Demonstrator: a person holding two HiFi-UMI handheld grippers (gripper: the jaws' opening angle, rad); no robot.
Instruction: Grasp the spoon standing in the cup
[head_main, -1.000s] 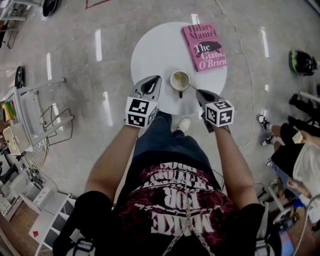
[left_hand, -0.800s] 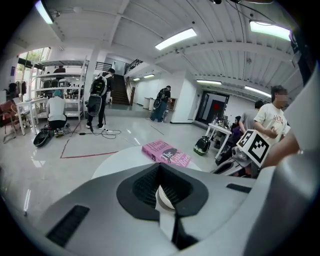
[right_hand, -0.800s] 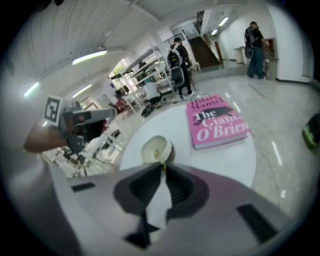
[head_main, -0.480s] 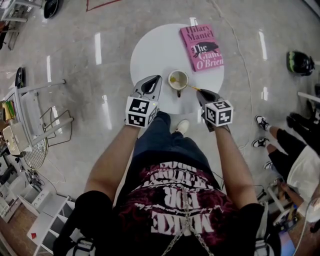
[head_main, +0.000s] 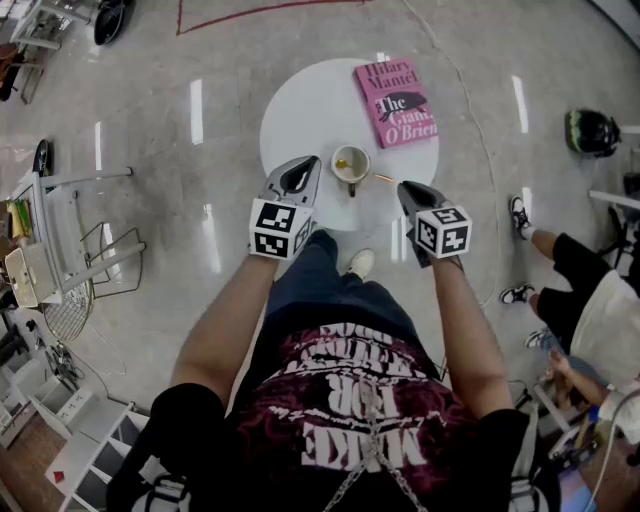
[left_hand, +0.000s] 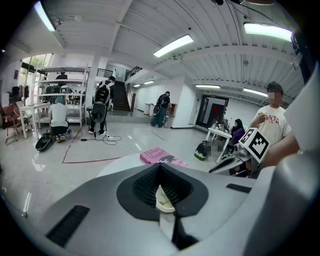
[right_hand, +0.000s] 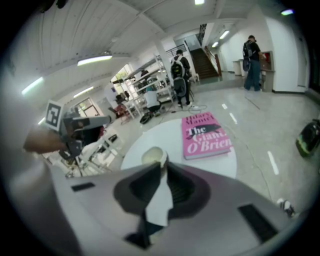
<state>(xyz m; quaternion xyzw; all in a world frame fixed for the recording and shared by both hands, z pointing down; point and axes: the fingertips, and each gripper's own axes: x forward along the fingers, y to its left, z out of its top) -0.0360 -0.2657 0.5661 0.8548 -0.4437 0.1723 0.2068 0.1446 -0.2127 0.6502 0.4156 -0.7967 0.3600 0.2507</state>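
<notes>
The left gripper (head_main: 314, 160) and right gripper (head_main: 404, 187), jaws together (empty), flank the cup (head_main: 350, 165) and spoon (head_main: 381, 177) at the near edge of the table (head_main: 300, 110).

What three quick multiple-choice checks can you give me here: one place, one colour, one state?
1. Where on the table does the book lie?
A) near edge
B) centre
C) far right part

2. What colour is the book's cover?
A) blue
B) pink
C) green

3. How is the spoon?
A) in the cup, handle leaning out, gripped by nothing
B) flat on the table
C) lifted clear of the cup

Key:
1 C: the head view shows the book at the table's far right, beyond the cup.
2 B: the cover is pink in the head view and in both gripper views.
3 A: the handle sticks out of the cup toward the right gripper, yet neither that gripper's view nor that of the left gripper shows anything between the jaws.
</notes>
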